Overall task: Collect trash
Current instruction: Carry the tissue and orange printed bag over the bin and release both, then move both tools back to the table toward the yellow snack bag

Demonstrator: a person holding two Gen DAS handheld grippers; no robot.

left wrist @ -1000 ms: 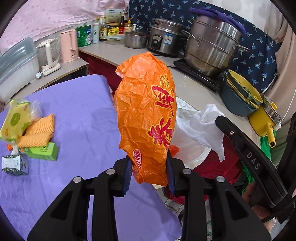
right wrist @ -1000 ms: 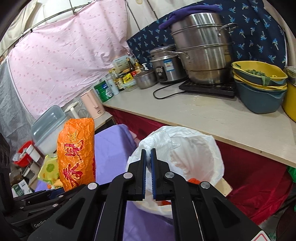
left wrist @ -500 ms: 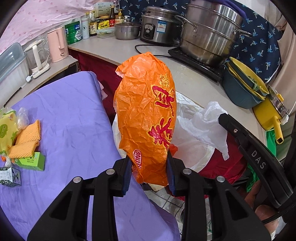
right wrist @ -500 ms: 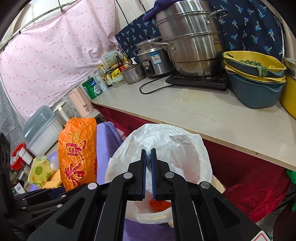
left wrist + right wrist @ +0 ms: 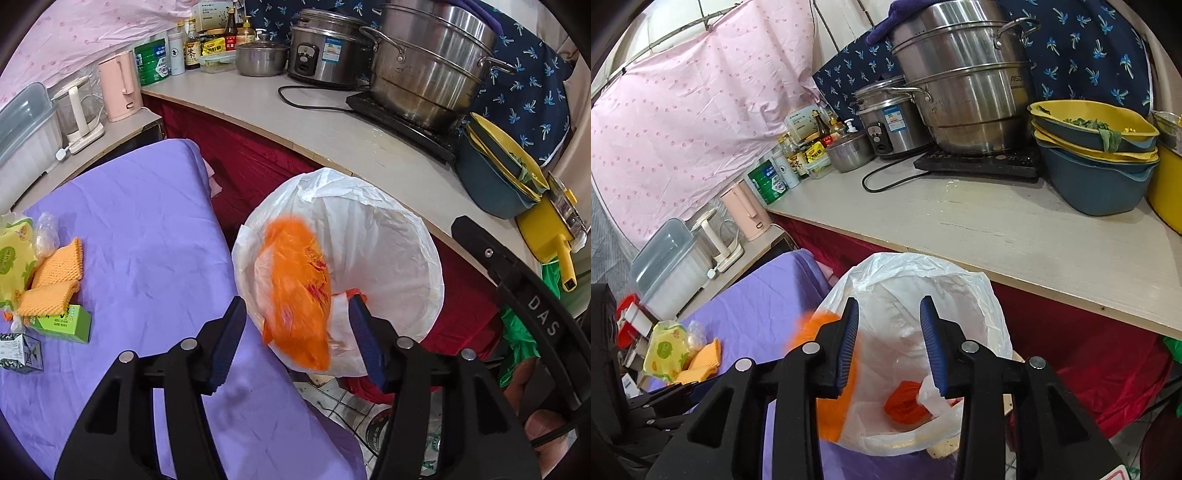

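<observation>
i let the orange wrapper [image 5: 295, 291] go: blurred, it drops past the rim of the white bin bag [image 5: 406, 236], which sits off the purple table [image 5: 147, 229] edge. my left claw [image 5: 297, 341] is opening, its pads clear of the wrapper. my right claw [image 5: 888, 347] is opening too, nothing pinched. a second ago the left clamped the wrapper upright and the right was shut on the bag's rim. left to collect, i judge: yellow packet [image 5: 13, 258], sponges [image 5: 55, 277], green box [image 5: 66, 325].
</observation>
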